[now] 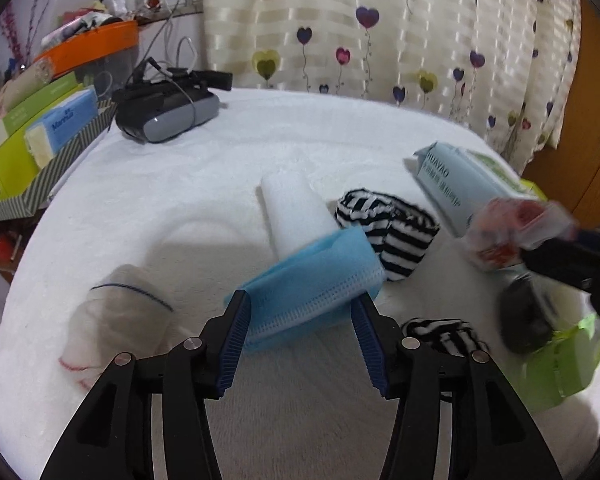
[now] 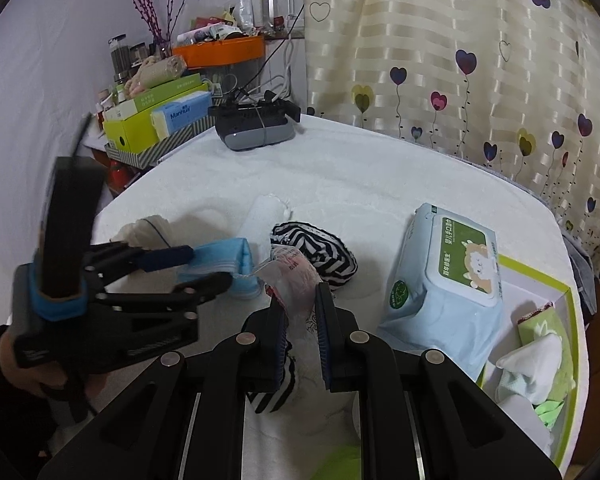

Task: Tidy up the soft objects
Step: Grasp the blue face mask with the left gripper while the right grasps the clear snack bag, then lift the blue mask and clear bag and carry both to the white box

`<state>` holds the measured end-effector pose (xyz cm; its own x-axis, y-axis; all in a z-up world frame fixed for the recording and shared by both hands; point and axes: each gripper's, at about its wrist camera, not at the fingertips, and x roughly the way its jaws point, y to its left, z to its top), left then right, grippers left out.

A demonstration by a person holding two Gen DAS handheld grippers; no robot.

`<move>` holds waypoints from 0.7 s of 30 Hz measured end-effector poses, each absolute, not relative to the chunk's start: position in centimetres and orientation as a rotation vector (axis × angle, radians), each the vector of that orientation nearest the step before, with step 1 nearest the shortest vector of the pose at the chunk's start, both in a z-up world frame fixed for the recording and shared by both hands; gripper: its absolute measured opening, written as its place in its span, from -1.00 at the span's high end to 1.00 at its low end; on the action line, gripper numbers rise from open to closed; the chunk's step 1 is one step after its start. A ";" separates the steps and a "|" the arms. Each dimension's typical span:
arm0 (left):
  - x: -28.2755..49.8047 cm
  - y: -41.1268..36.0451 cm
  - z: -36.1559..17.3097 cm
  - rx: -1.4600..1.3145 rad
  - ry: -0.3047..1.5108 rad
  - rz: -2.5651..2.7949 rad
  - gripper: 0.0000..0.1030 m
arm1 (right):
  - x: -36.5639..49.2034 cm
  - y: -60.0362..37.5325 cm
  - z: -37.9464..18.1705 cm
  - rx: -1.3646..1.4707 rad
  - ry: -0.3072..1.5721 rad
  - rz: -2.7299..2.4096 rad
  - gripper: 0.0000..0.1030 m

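Your lime-rimmed open box (image 2: 571, 344) holds folded white and green cloths (image 2: 534, 364), visible only from the right wrist. Your right gripper (image 2: 302, 316) clamps a crinkly clear red-printed packet (image 2: 294, 276); your left gripper (image 1: 300, 320) gapes around the folded blue face masks (image 1: 316, 276).

Headset (image 1: 166, 110), heart-print curtain (image 1: 380, 28), orange tray (image 2: 220, 53)

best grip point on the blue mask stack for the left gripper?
Judging by its pose, take the blue mask stack across its short width at the near end, coming from the near side. It lies flat and long, and the open left gripper already straddles that end.
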<state>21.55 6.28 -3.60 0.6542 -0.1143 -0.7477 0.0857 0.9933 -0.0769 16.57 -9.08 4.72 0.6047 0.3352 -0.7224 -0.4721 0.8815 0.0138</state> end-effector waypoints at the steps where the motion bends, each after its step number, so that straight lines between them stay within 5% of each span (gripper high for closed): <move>1: 21.7 6.1 -3.8 -0.026 0.852 -0.115 0.00 | 16.6 -9.2 4.7 -0.183 0.794 0.471 0.72; 5: 21.7 5.9 -3.8 -0.013 0.845 -0.110 0.04 | 16.7 -9.8 4.7 -0.168 0.793 0.471 0.72; 12: 20.6 6.2 -3.1 -0.029 0.828 -0.077 0.91 | 16.0 -10.2 5.2 -0.148 0.772 0.482 0.72; 21: 17.4 6.7 -0.9 -0.091 0.769 -0.031 0.96 | 14.2 -11.0 6.3 -0.129 0.735 0.498 0.72</move>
